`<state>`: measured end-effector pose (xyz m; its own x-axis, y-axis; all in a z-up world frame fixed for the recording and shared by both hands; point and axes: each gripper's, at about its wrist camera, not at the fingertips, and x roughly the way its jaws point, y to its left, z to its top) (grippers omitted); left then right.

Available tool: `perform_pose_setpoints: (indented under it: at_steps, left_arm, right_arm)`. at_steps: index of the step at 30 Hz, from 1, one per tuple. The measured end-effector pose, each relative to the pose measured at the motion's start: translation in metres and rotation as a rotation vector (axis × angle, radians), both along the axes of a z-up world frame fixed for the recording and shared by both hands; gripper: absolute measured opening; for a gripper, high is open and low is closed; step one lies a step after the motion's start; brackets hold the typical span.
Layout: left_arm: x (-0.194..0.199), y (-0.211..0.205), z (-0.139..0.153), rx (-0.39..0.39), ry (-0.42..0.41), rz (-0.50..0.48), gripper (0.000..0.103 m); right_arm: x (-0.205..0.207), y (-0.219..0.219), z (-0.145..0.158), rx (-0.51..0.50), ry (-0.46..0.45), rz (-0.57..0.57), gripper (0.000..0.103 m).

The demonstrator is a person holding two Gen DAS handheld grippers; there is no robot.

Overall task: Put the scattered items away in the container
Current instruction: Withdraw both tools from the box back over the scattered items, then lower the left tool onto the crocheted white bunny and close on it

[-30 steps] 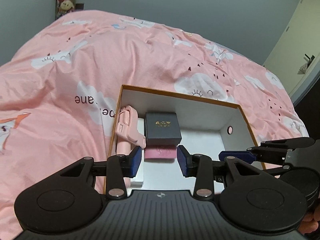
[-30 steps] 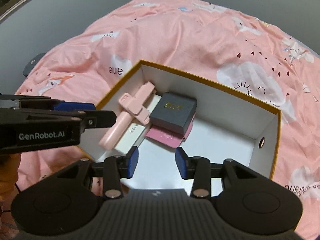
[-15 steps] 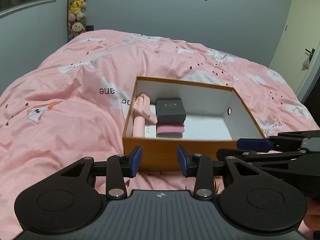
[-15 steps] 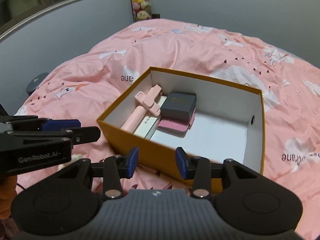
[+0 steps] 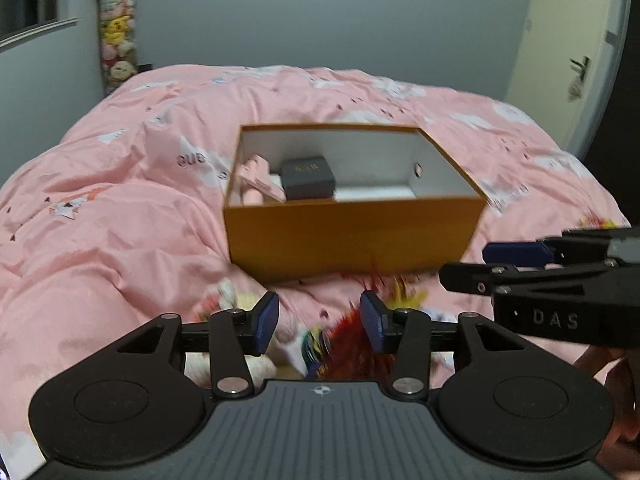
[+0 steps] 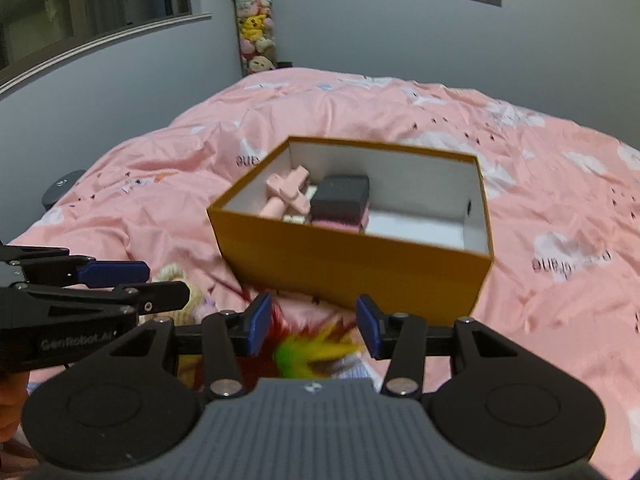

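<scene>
An orange cardboard box (image 5: 352, 236) with a white inside sits on the pink bed; it holds a pink stick-shaped gadget (image 5: 258, 184), a dark small box (image 5: 308, 178) and a pink item under that. In front of the box lie a feathery red, yellow and green toy (image 6: 316, 350) and a cream plush (image 6: 176, 276). My left gripper (image 5: 319, 324) hangs over the feather toy (image 5: 360, 344), its jaws opening, pads pressing nothing. My right gripper (image 6: 313, 330) hovers over the same feathers, jaws also opening and gripping nothing. Each gripper shows side-on in the other's view: right gripper (image 5: 516, 264), left gripper (image 6: 120, 280).
The orange box (image 6: 352, 268) stands just beyond the toys. A rumpled pink duvet (image 5: 120, 220) covers the whole bed. A column of stuffed toys (image 6: 254, 32) hangs in the far corner, a door (image 5: 568, 60) is on the right and a dark round object (image 6: 60, 192) sits at the bed's left edge.
Both grippers have drawn back from above the box to the near side of the bed. The feather toy and plush have come into view. Both pairs of jaws stand wider.
</scene>
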<state>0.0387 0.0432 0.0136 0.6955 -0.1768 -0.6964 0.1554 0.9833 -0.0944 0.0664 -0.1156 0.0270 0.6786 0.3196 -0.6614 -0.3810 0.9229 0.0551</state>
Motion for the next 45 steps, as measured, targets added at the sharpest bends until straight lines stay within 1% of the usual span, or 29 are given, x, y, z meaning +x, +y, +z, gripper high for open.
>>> perform_pose_setpoints:
  at_steps: [3,6,8,11,13,16,22,27,29,31,33,35,41,43,45]
  left_arm:
    - [-0.010,0.001,-0.006,-0.013,0.024,-0.016,0.055]
    - [-0.016,0.006,-0.011,-0.021,0.049,-0.008,0.055]
    - [-0.020,0.010,-0.014,-0.029,0.061,0.000,0.056]
    - [-0.025,0.015,-0.019,-0.045,0.088,-0.001,0.056]
    - [-0.027,0.016,-0.024,-0.056,0.113,-0.009,0.056]
    - [-0.026,0.014,-0.029,-0.068,0.149,-0.030,0.056]
    - [-0.030,0.007,-0.033,-0.052,0.162,-0.080,0.056]
    - [-0.031,-0.002,-0.041,-0.009,0.208,-0.123,0.056]
    - [-0.031,-0.003,-0.044,0.002,0.222,-0.124,0.056]
    - [-0.030,0.000,-0.046,0.001,0.235,-0.109,0.056]
    - [-0.029,0.007,-0.049,-0.005,0.249,-0.073,0.056]
    - [-0.029,0.014,-0.048,-0.013,0.250,-0.037,0.053]
    - [-0.027,0.033,-0.043,-0.027,0.223,0.044,0.053]
    - [-0.025,0.038,-0.041,-0.048,0.210,0.067,0.053]
    - [-0.021,0.046,-0.038,-0.088,0.193,0.093,0.051]
  right_arm:
    - [-0.012,-0.003,-0.006,-0.021,0.002,-0.008,0.052]
    - [-0.020,-0.006,-0.012,-0.050,0.010,-0.021,0.052]
    - [-0.024,-0.010,-0.019,-0.051,0.037,-0.035,0.052]
    - [-0.027,-0.017,-0.032,-0.048,0.106,-0.069,0.052]
    - [-0.029,-0.019,-0.041,-0.052,0.149,-0.084,0.052]
    - [-0.031,-0.022,-0.048,-0.037,0.187,-0.085,0.052]
    - [-0.030,-0.019,-0.055,-0.022,0.236,-0.046,0.052]
    - [-0.028,-0.014,-0.060,-0.026,0.265,-0.012,0.051]
    - [-0.029,-0.012,-0.062,-0.022,0.283,0.010,0.050]
    - [-0.029,-0.008,-0.066,-0.027,0.297,0.032,0.046]
    - [-0.028,-0.004,-0.068,-0.031,0.307,0.051,0.043]
    - [-0.028,-0.001,-0.070,-0.032,0.314,0.068,0.043]
    - [-0.021,0.004,-0.077,-0.020,0.349,0.102,0.043]
    - [-0.019,0.007,-0.076,-0.018,0.343,0.108,0.043]
    - [-0.016,0.009,-0.072,-0.017,0.323,0.116,0.043]
